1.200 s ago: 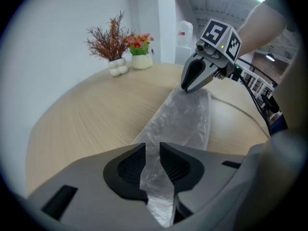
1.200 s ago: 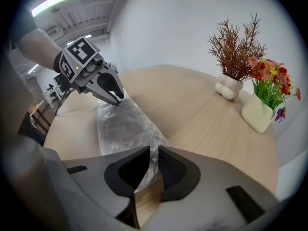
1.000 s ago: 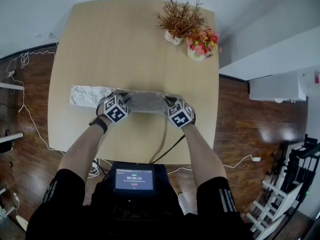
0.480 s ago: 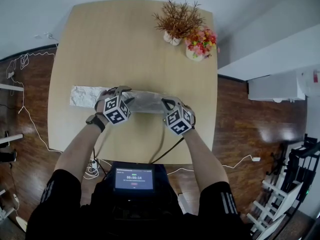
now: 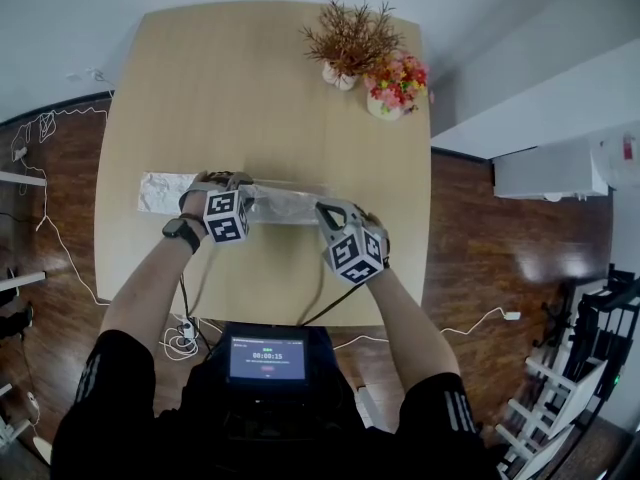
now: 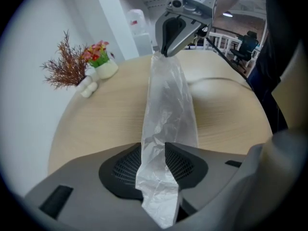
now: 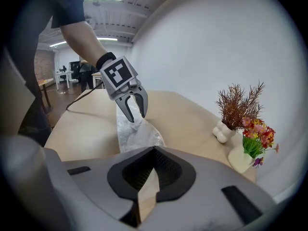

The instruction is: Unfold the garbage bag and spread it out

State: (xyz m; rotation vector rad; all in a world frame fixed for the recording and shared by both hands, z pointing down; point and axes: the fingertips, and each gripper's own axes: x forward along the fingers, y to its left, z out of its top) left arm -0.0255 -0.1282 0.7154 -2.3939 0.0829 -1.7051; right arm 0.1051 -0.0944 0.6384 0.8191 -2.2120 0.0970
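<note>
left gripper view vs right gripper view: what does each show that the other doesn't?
Left only: the right gripper from outside, shut on one end of the garbage bag. Right only: the left gripper from outside, its jaws have just been opening with the bag between them. Both: the bag, the table, the dried plant and flower pot.

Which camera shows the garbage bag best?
The left gripper view: the garbage bag stretches through its middle as a crumpled strip, up to the right gripper. The head view shows it small and partly covered; the right gripper view shows only a bunched part.
</note>
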